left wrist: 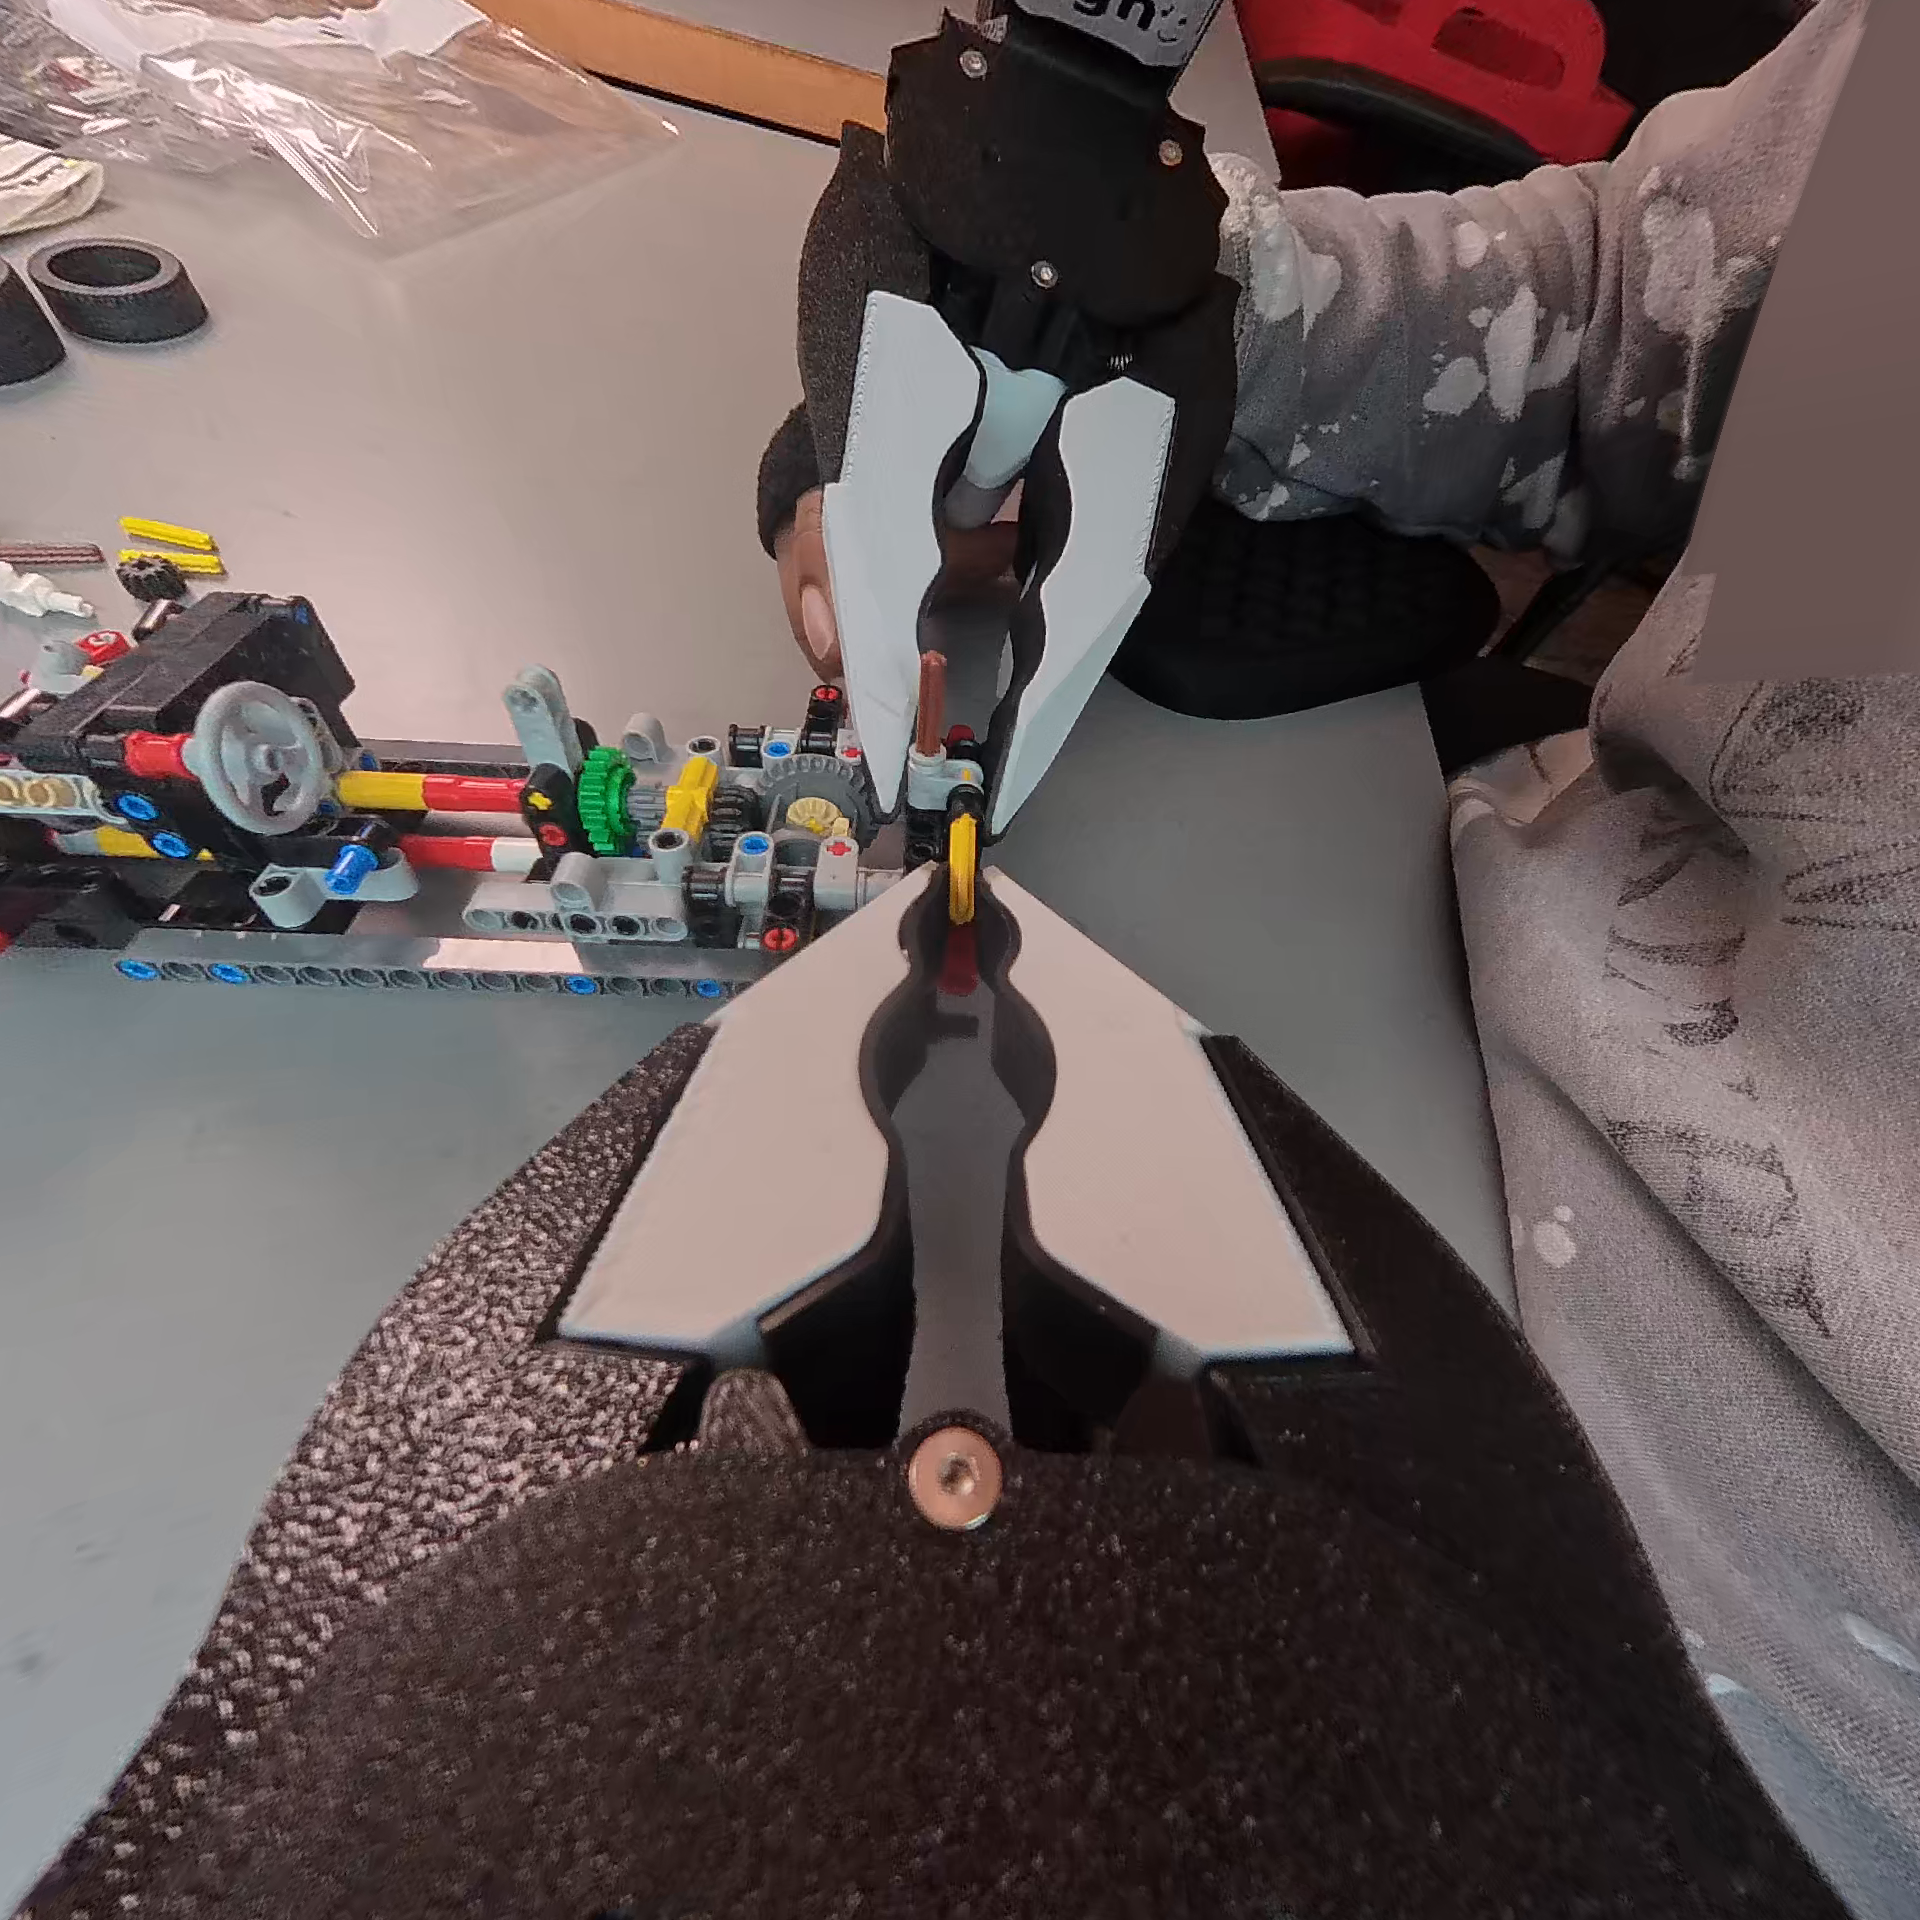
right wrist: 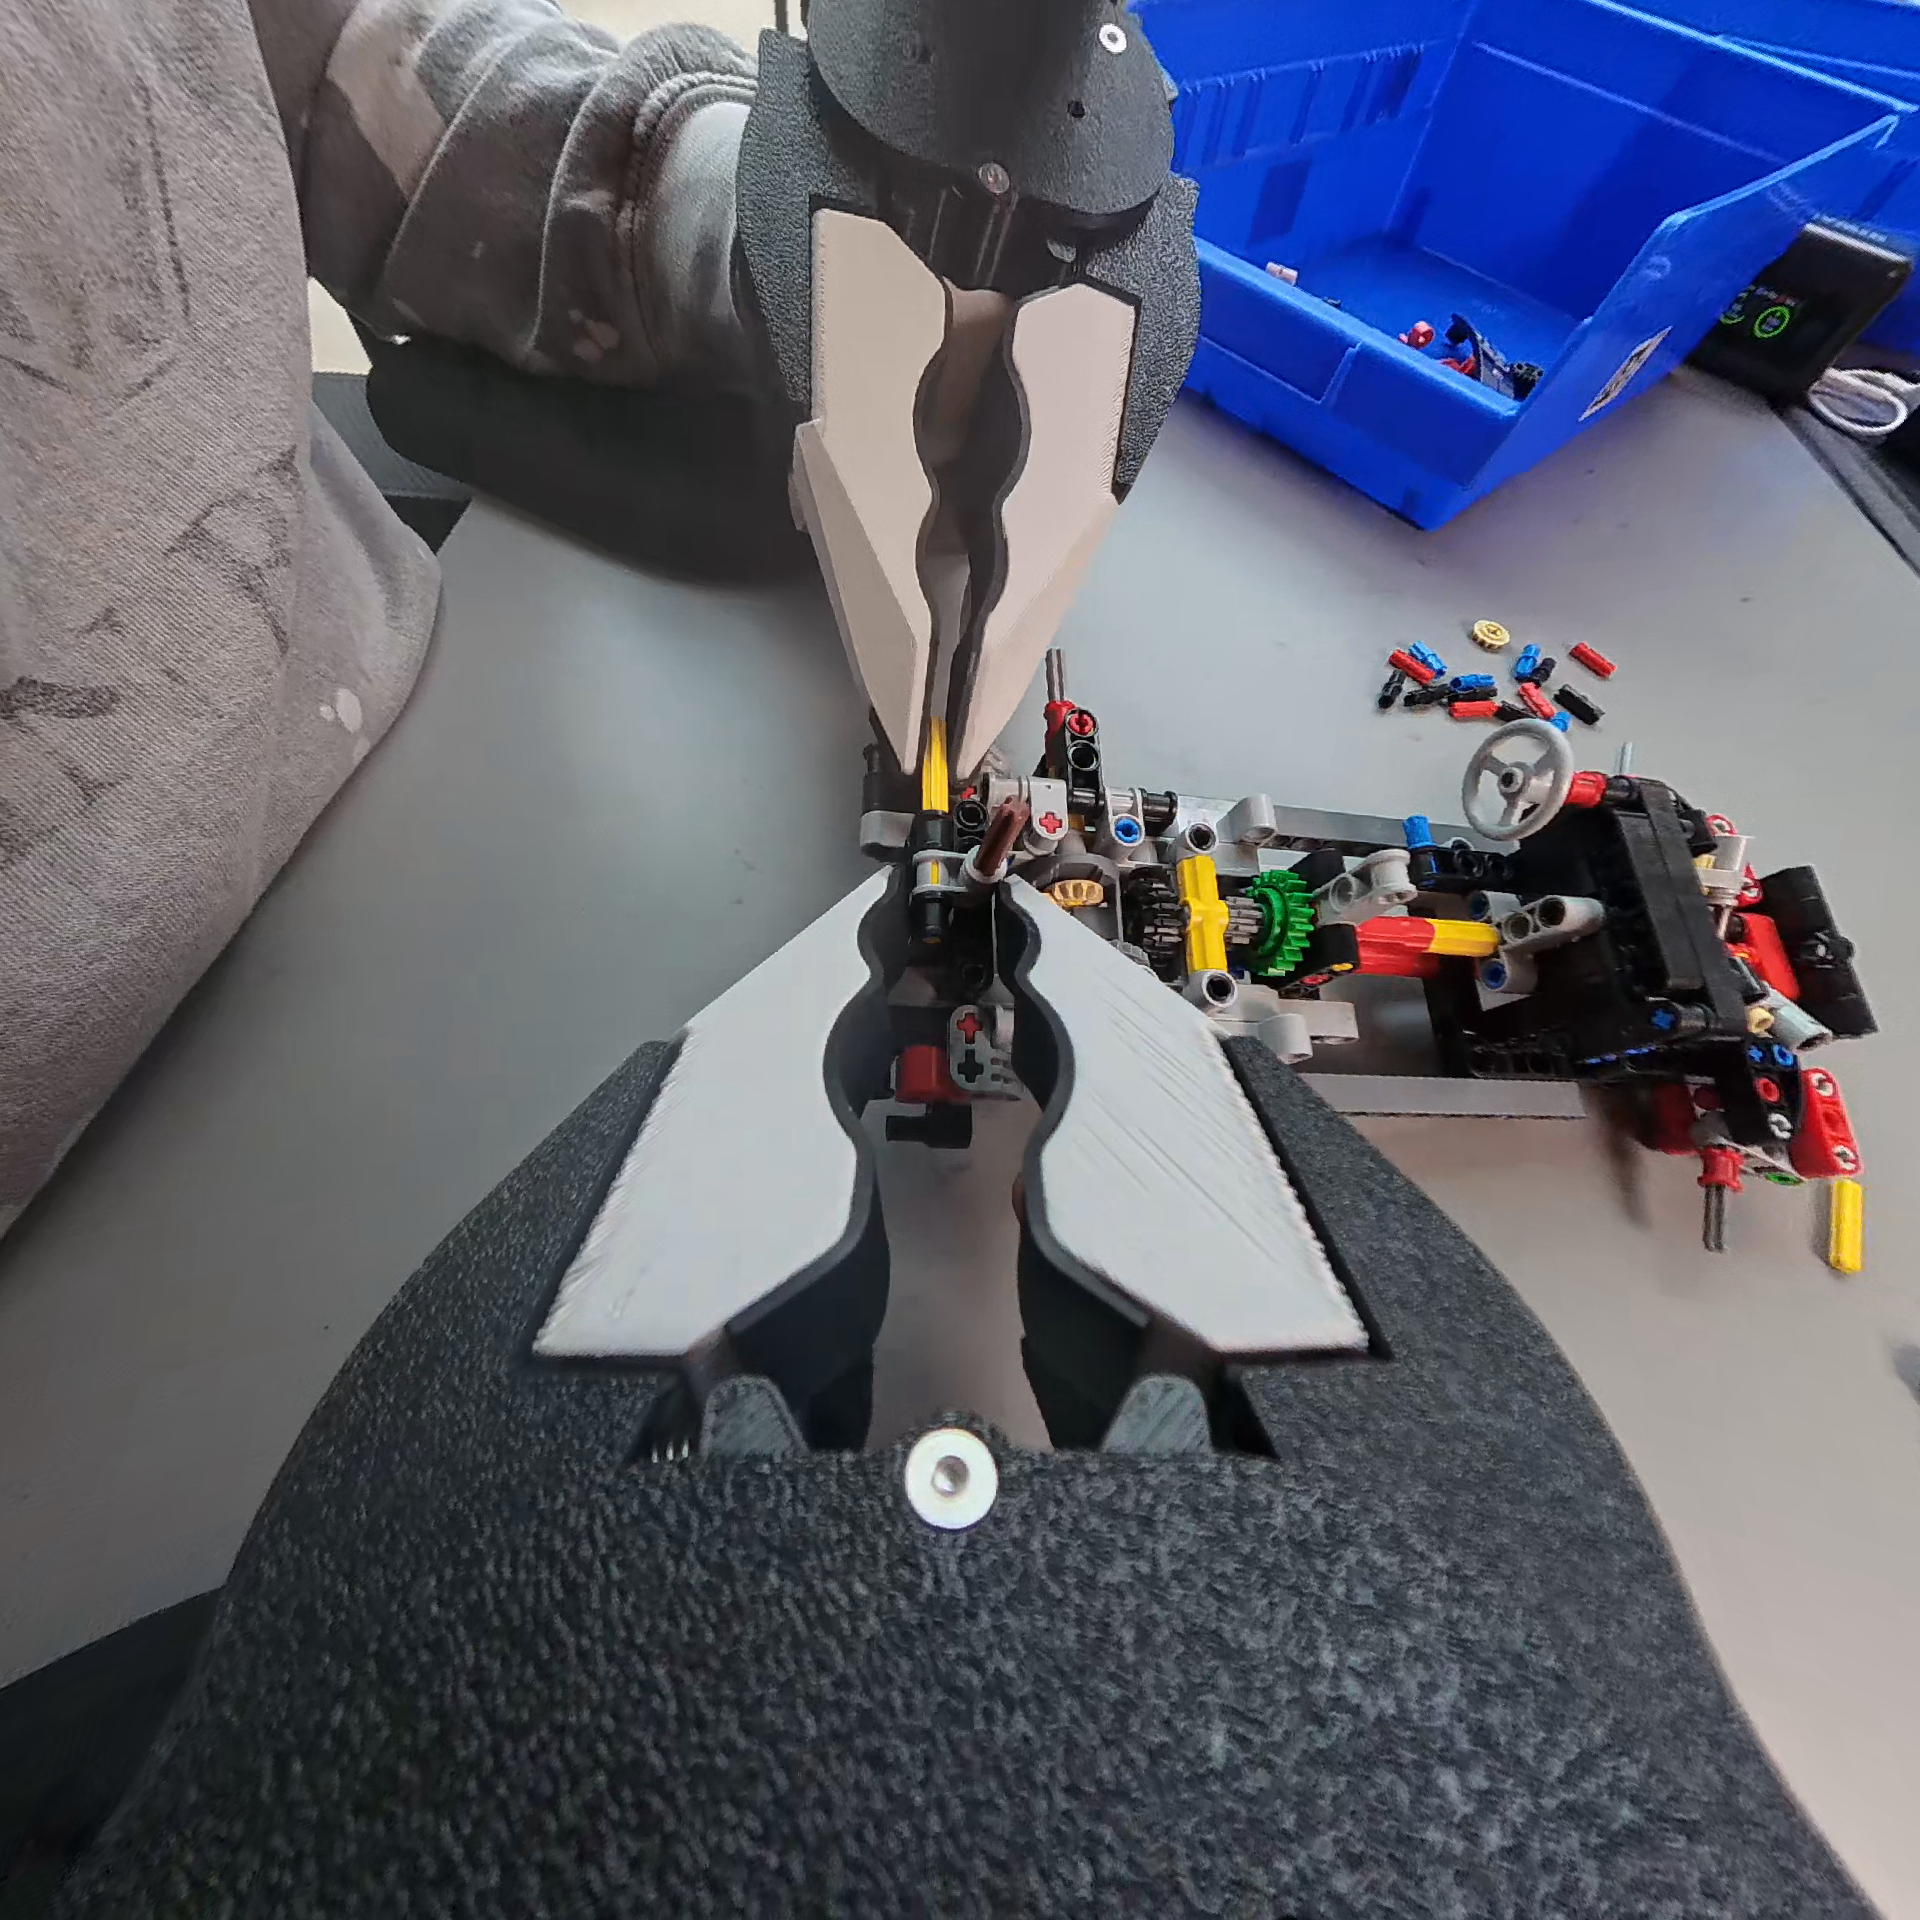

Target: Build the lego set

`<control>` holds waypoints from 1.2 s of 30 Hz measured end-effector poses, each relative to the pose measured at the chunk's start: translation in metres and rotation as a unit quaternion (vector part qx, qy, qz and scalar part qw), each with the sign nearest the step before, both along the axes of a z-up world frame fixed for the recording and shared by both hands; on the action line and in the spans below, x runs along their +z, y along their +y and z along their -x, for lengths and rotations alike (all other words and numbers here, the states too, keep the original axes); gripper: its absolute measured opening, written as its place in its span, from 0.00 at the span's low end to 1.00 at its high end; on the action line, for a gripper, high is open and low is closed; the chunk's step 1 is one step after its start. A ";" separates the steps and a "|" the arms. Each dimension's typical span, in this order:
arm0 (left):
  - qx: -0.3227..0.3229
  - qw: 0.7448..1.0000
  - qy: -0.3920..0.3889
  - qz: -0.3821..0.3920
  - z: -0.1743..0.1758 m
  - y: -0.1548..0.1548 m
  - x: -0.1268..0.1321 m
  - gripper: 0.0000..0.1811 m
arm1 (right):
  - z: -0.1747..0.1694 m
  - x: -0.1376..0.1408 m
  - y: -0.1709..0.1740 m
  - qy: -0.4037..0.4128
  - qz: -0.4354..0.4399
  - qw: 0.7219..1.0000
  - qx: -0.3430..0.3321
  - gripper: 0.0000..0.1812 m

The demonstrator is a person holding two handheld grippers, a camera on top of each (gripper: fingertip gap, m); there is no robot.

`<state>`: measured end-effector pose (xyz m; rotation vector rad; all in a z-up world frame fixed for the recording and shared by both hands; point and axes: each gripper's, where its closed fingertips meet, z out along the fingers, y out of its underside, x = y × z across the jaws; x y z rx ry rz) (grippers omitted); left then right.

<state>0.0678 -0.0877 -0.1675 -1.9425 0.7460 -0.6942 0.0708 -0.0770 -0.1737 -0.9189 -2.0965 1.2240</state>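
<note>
Left gripper (left wrist: 961, 868) pinched a thin yellow axle (left wrist: 962, 871) at the chassis (right wrist: 1351, 935) end near the table (left wrist: 312, 1143) edge; right gripper (right wrist: 948, 883) braced it, jaws spread. Axle: light, rigid, slippery.

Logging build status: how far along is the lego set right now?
Done: a long chassis with green gear, shafts and steering wheel stands on the table. In hand: left tongs pinch a yellow piece at the chassis end, right tongs bracket that end around a brown axle. Left: tyres unmounted, loose pins unused.
</note>
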 end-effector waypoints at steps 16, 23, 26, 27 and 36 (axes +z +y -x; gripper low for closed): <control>0.000 0.999 -0.027 0.030 0.000 0.001 -0.004 0.01 | 0.001 -0.003 0.001 0.000 -0.016 1.000 -0.011 0.06; 0.000 0.999 -0.021 0.042 -0.001 0.002 -0.009 0.00 | 0.001 -0.009 0.002 -0.005 -0.042 0.999 -0.016 0.06; 0.004 0.999 -0.015 0.047 -0.001 0.003 -0.012 0.00 | 0.001 -0.013 0.003 -0.009 -0.054 0.998 -0.021 0.06; 0.005 0.999 -0.012 0.049 -0.001 0.004 -0.013 0.00 | 0.002 -0.014 0.003 -0.011 -0.058 0.998 -0.022 0.06; 0.015 0.998 0.013 0.064 0.000 0.006 -0.022 0.00 | 0.002 -0.022 0.005 -0.018 -0.088 0.996 -0.027 0.06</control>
